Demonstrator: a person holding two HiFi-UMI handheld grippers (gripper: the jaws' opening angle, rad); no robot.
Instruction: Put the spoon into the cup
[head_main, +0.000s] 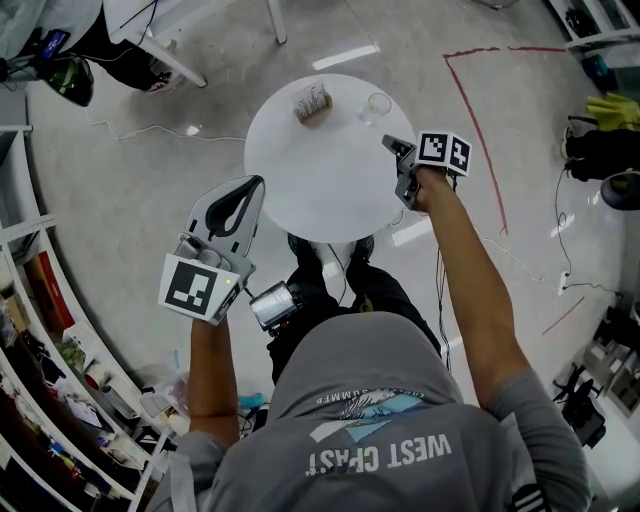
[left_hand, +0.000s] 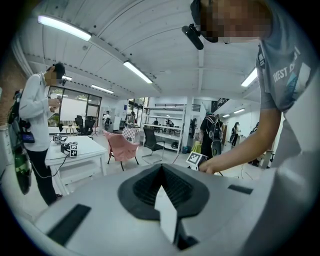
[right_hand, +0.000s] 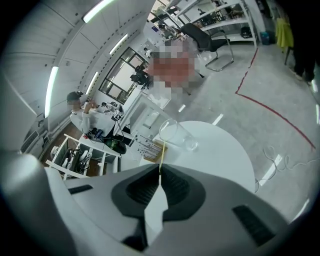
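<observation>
The round white counter (head_main: 320, 195) stood on a grey floor. The clear glass cup (head_main: 377, 105) was upright at about 1 o'clock on its top. A small brown holder of thin utensils (head_main: 313, 103) stood near it, at about 11 o'clock.

The right tongs (head_main: 392, 146) hung over the counter's rim at 3 o'clock, pointing towards the cup. In the right gripper view they were pressed together on the thin pale-yellow spoon (right_hand: 162, 156). It showed edge-on as a slim strip running from the tips up to the cup's near rim. Whether its far end was inside the cup, or only in front of it, could not be told. The head view showed the spoon too faintly to settle that.

The left tongs (head_main: 256, 184) were at the counter's 8 o'clock edge, well apart from the cup. They were closed together with nothing between them. The left gripper view looked out level across the room.
</observation>
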